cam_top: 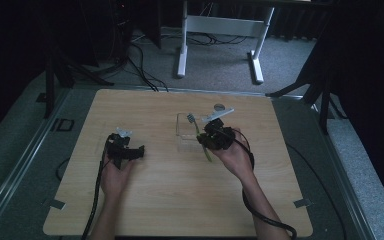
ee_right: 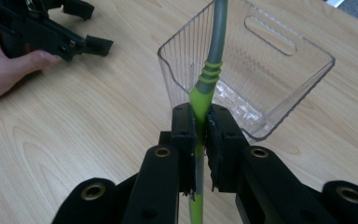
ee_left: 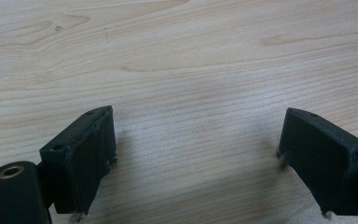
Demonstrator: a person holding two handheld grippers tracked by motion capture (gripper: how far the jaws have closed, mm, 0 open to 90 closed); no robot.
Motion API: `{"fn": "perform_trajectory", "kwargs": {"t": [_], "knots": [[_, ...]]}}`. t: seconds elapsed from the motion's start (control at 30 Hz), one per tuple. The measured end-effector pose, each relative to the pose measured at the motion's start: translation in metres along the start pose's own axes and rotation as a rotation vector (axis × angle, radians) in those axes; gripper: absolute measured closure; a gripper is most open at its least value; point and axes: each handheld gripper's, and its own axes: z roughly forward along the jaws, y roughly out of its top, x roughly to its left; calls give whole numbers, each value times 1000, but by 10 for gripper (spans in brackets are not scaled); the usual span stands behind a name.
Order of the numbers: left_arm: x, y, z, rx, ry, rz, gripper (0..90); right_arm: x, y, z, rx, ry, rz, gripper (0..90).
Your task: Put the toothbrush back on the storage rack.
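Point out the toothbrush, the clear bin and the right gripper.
toothbrush point(ee_right: 208, 77), right gripper view, ribbed grey-green neck.
clear bin point(ee_right: 303, 86), right gripper view, its right wall.
right gripper point(ee_right: 201, 122), right gripper view, between the jaw tips.

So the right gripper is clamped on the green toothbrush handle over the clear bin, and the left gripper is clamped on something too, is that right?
Not quite: the left gripper holds nothing; the left gripper view shows its jaws apart over bare table. The right gripper does clamp the toothbrush over the clear bin.

The high view is dim, the room beyond the table point(cam_top: 180, 195) almost black. Both gripper views are brighter and evenly lit; soft shadows lie beside the left gripper's point(ee_left: 196, 154) jaws, whose nearest parts are slightly blurred.
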Motion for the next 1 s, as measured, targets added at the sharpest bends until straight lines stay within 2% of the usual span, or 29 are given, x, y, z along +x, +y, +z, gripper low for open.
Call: {"fn": "perform_trajectory", "kwargs": {"t": [0.63,1.0], "knots": [[0,0,0,-2,0,-4,114,-2,4,-6,-81,5,16,820],[0,0,0,-2,1,-3,114,-6,6,-9,-136,15,54,820]]}}
